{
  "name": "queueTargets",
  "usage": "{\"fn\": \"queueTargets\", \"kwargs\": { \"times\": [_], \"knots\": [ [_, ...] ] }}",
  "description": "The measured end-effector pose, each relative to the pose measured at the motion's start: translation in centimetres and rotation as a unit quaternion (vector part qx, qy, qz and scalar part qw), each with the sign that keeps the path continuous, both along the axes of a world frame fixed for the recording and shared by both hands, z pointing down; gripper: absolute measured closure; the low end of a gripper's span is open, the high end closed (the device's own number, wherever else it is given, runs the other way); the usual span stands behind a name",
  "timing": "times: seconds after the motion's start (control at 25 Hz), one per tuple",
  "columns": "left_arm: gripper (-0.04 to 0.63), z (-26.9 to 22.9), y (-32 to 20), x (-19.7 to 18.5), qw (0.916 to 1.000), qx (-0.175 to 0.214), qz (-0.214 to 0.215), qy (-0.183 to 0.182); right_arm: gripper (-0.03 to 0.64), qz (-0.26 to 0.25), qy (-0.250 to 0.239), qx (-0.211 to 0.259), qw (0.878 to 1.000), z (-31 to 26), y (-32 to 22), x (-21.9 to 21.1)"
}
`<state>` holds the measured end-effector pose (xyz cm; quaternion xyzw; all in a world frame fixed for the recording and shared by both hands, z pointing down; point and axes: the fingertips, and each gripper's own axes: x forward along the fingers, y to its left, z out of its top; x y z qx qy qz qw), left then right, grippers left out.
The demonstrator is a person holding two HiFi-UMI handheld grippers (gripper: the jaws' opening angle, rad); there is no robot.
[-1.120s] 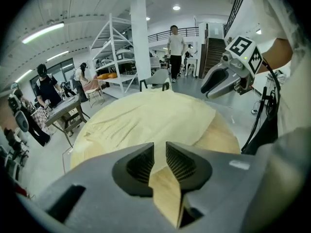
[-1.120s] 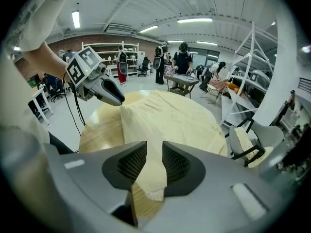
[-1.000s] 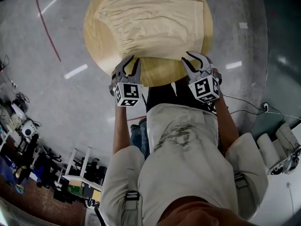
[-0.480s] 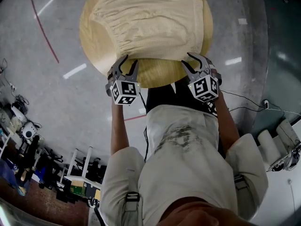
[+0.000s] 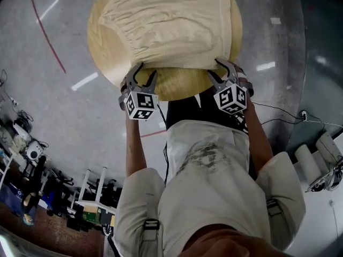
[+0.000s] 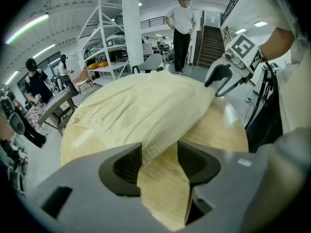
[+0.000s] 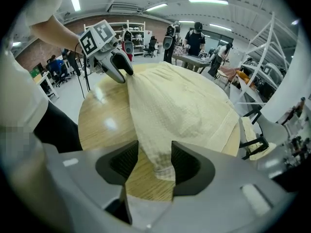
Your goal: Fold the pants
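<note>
Pale yellow pants [image 5: 171, 25] lie in a folded heap on a round wooden table [image 5: 182, 84]. My left gripper [image 5: 146, 71] stands at the near left corner of the cloth and my right gripper [image 5: 220, 68] at the near right corner. In the left gripper view a corner of the pants [image 6: 141, 106] lies loose between the wide jaws of the left gripper [image 6: 159, 164]. In the right gripper view the hem of the pants [image 7: 180, 106] hangs between the spread jaws of the right gripper [image 7: 154, 161]. Both pairs of jaws have just been opening.
A bare strip of table runs between the cloth and the near rim. A person [image 6: 183, 23] stands beyond the table, with white racks [image 6: 104, 38] and other people at desks around. A red line [image 5: 48, 36] crosses the grey floor at the left.
Both grippers sank a little toward the table's near edge and their jaws spread apart. The near edge of the pants came down onto the table.
</note>
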<state>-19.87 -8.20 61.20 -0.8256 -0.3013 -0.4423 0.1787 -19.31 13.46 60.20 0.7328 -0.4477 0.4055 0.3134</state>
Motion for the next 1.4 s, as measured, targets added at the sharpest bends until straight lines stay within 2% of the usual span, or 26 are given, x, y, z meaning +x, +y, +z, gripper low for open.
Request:
{"fn": "queueTargets", "kwargs": {
  "times": [0.32,0.76,1.08,1.4],
  "knots": [
    [0.357,0.7,-1.1,0.1,0.9998,0.021,-0.001,0.002,0.402,0.004,0.003,-0.011,1.0,0.8,0.1,0.0],
    [0.452,0.1,-1.5,0.6,0.9993,0.033,-0.009,0.015,0.533,0.017,0.039,-0.025,0.999,0.0,0.9,1.3],
    [0.568,1.0,-2.4,2.3,0.999,0.032,-0.02,0.026,0.583,0.015,0.047,-0.022,0.999,0.8,0.4,3.0],
    [0.574,1.4,-2.3,0.3,0.9993,0.024,-0.025,0.014,0.598,0.002,0.035,-0.019,0.999,1.0,0.6,1.1]
  ]
}}
